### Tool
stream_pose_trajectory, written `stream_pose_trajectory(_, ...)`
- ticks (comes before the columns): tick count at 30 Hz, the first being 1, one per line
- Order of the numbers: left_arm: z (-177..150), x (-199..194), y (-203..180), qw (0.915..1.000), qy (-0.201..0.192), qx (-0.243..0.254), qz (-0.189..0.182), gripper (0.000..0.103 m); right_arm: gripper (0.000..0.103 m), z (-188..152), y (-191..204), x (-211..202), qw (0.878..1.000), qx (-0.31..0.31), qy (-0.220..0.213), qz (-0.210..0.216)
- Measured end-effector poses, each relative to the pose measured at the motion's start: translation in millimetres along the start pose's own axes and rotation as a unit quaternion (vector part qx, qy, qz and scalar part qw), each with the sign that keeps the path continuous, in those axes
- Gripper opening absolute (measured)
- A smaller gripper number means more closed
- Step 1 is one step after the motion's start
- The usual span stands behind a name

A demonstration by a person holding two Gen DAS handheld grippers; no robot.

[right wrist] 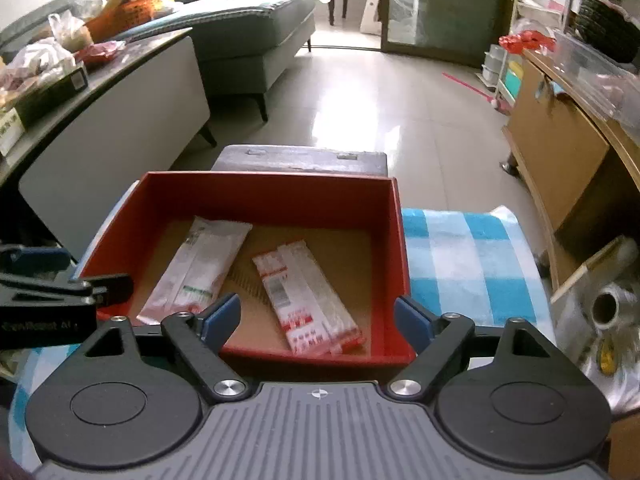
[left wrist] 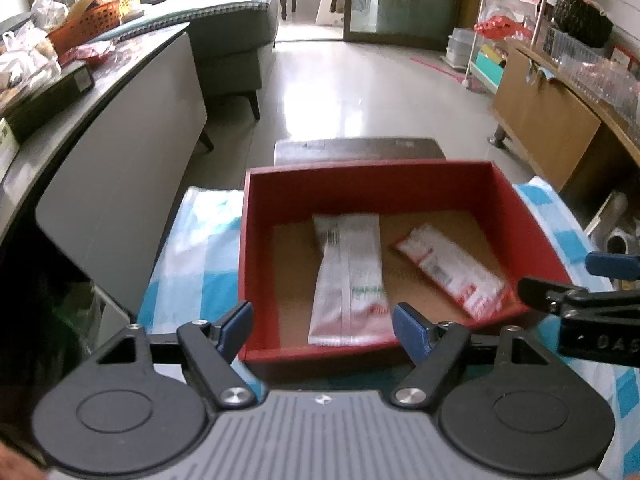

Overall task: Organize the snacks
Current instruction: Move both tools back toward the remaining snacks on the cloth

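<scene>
**A:** Where do the snacks sit?

**B:** Both lie flat on the brown floor of the red box [left wrist: 256, 240], which rests on a blue-and-white checked cloth [right wrist: 460, 256]. The white-and-green packet [left wrist: 348, 276] lies lengthwise towards the box's left half, its near end close to the near wall. The red-and-white packet [right wrist: 308, 300] lies at a slant on the right, its lower end close to the near right corner. The two packets lie apart, brown floor showing between them.

**A:** And the tools?

**B:** The left gripper [left wrist: 323, 328] hangs over the near rim with its blue pads spread and nothing between them; the white-and-green packet lies below the gap, untouched. The right gripper [right wrist: 316, 320] stands released too, its pads wider apart, above the red-and-white packet and not pressing on it. Each tool's black finger shows at the edge of the other's view, just beside the box's side wall.

**A:** What room is there around the box?

**B:** The box's far half is bare floor. Checked cloth runs free on both sides. A dark case [right wrist: 300, 160] butts against the far wall. Beyond it, pale tiled floor [right wrist: 380, 112] lies open, with a grey counter [left wrist: 120, 128] on the left and a wooden cabinet [right wrist: 556, 148] on the right.
</scene>
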State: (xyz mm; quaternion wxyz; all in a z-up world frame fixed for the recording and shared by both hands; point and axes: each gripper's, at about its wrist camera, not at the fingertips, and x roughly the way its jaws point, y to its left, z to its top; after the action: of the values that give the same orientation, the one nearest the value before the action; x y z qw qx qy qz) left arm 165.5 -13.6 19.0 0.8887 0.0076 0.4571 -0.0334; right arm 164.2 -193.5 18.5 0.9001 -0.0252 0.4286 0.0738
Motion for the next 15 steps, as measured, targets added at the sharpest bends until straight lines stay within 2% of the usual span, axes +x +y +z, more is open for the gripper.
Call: stream_pose_trajectory(15, -47.0, -35.1, 4.2, 0.9997, 0.012, -0.006, -0.018, 0.071, 0.096, -47.0, 14.4, -38.4, 1.000, 0.007, 0.007, 0.021)
